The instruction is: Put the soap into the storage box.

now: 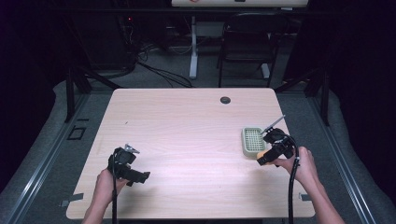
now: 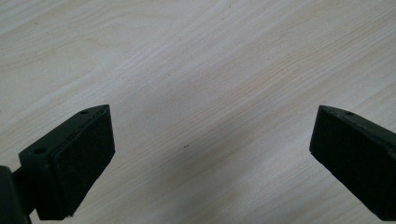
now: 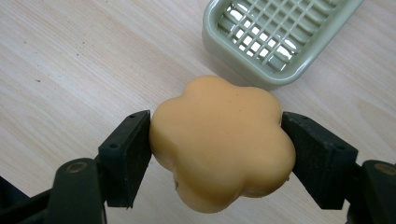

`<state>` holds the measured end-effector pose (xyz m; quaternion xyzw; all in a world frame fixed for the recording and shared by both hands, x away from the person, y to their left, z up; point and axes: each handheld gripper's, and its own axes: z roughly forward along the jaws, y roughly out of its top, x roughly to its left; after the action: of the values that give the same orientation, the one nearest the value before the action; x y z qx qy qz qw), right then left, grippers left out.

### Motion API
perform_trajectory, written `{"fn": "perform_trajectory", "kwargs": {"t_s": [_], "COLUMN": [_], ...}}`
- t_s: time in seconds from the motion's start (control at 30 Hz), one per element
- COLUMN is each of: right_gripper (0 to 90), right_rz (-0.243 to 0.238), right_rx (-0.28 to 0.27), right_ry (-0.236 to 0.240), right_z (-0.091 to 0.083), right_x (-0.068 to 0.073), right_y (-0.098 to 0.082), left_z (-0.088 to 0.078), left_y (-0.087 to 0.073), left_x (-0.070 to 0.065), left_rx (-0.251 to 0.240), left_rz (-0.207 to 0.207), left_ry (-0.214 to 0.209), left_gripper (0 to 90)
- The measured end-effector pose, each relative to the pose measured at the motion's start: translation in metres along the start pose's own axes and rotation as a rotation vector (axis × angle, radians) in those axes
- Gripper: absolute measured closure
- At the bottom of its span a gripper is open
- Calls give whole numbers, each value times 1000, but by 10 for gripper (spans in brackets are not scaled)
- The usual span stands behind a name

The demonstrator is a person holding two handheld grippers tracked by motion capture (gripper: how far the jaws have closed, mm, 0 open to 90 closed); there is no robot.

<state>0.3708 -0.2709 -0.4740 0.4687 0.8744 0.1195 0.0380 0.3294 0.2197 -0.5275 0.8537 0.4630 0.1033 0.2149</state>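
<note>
Soap (image 3: pixel 222 142), flower-shaped, is sitting clamped in the right hand-held gripper (image 3: pixel 217 154); it probably needs lifting level over the green tray (image 3: pixel 275 39). Left hand-held gripper (image 2: pixel 210 154) is gaping empty.

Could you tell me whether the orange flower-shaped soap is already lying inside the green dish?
No, the orange soap sits clamped between the right gripper jaws, outside the green dish, whose grid is bare.

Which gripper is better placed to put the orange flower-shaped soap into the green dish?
Right. The right gripper is shut on the soap beside the green dish; the left gripper is open, far across the table.
</note>
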Motion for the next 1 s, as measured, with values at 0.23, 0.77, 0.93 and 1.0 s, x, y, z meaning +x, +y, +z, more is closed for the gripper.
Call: {"fn": "perform_trajectory", "kwargs": {"t_s": [0.23, 0.77, 0.93, 1.0], "right_gripper": [266, 266, 266, 266], "right_rz": [-1, 12, 15, 17], "right_rx": [-12, -30, -30, -34], "right_ry": [1, -12, -14, -14], "right_z": [-2, -8, -11, -11], "right_x": [-2, -10, -12, -13], "right_y": [8, 22, 27, 31], "left_z": [1, 0, 1, 1], "left_y": [0, 0, 0, 0], "left_x": [0, 0, -1, 0], "left_rx": [-1, 6, 6, 5], "left_rz": [-1, 0, 1, 0], "left_ry": [1, 1, 2, 4], "left_gripper": [0, 0, 0, 0]}}
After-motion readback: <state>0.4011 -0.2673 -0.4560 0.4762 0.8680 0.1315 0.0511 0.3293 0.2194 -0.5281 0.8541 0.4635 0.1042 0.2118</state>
